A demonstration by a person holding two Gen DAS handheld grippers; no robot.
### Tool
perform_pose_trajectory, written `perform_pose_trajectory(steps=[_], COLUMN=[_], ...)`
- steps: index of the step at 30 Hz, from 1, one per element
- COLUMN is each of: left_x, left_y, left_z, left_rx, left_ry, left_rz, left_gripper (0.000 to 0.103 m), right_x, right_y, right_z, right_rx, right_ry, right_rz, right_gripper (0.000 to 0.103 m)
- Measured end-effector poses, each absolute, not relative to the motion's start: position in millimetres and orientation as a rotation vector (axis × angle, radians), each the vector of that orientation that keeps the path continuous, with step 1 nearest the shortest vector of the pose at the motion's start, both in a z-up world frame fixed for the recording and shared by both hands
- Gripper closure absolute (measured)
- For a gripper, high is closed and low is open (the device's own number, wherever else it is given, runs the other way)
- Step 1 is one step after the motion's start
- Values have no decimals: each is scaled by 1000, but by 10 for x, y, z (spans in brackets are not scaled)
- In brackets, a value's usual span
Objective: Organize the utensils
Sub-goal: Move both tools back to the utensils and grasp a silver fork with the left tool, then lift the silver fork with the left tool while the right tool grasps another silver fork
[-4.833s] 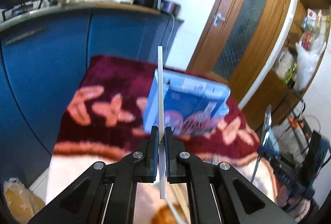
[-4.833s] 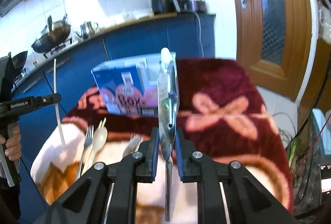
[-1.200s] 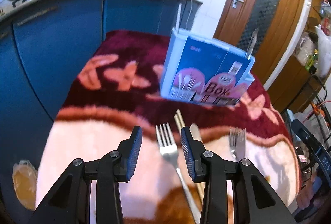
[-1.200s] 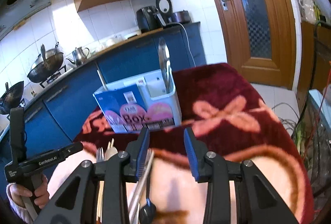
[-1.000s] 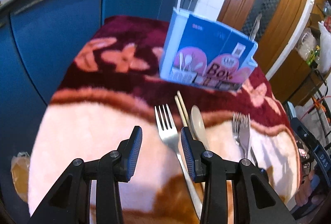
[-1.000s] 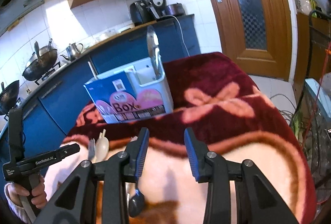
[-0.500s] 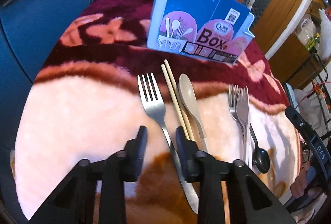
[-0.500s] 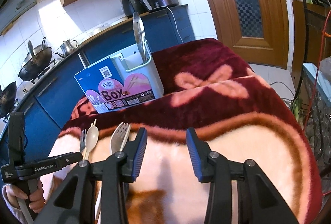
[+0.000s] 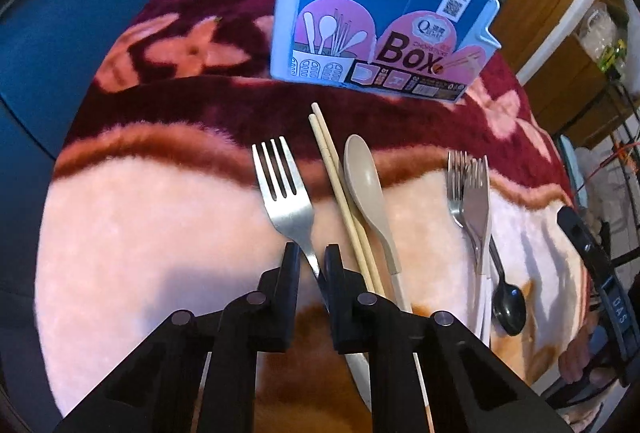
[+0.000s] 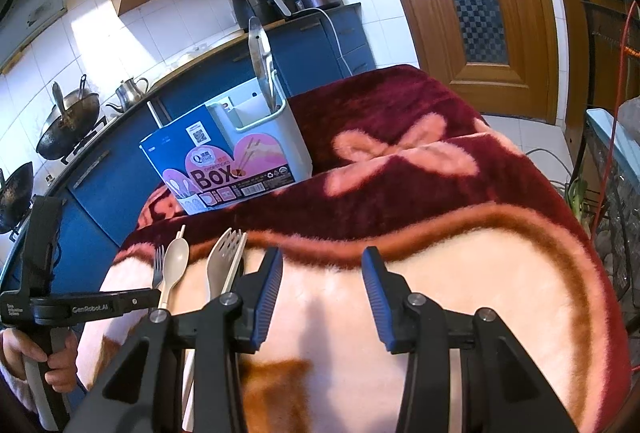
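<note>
**Left gripper straddling the steel fork below the box**

We see our left gripper (image 9: 311,258) with its fingers narrowed around the neck of the silver steel fork (image 9: 285,189), which lies on the plush maroon-and-cream blanket (image 9: 140,233) just in front of the blue-and-white utensil box (image 9: 384,29); whether they already pinch it, we cannot tell. Right of that fork, also before the box, lie the pale wooden chopsticks (image 9: 340,189), the beige plastic spoon (image 9: 366,189) and a further pair of forks (image 9: 470,193). Our right gripper (image 10: 322,265) is released, jaws wide, above the blanket in front of the box. A metal knife (image 10: 260,61) stands upright in the box.
</note>
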State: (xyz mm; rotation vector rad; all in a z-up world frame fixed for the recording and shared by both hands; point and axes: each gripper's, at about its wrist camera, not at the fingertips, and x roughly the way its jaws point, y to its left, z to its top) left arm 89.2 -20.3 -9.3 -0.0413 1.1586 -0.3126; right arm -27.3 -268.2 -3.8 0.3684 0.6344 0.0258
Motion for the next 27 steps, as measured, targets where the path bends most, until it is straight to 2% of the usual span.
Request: perform_pose_trajectory(steps=[5,6,17,27], left_x=[838,811,606,437], left_y=[-97,-64,309,457], left_z=[-103,-102,55,253], left_rx=[-110,-121,-234,-222], left_ry=[1106,1085,884,695], left_rz=[-337,-340,-346,-344], left_gripper=[94,99,99,99], right_x=[-282,-284,-224,-6], right_y=[-2659,-2647,-2329,-1951], right_z=[-30,-25,47,89], right_rx=[358,354,297,247], right_ry=[638,639,671,760], right_rz=[24,26,64,133], right_gripper=[58,58,58,58])
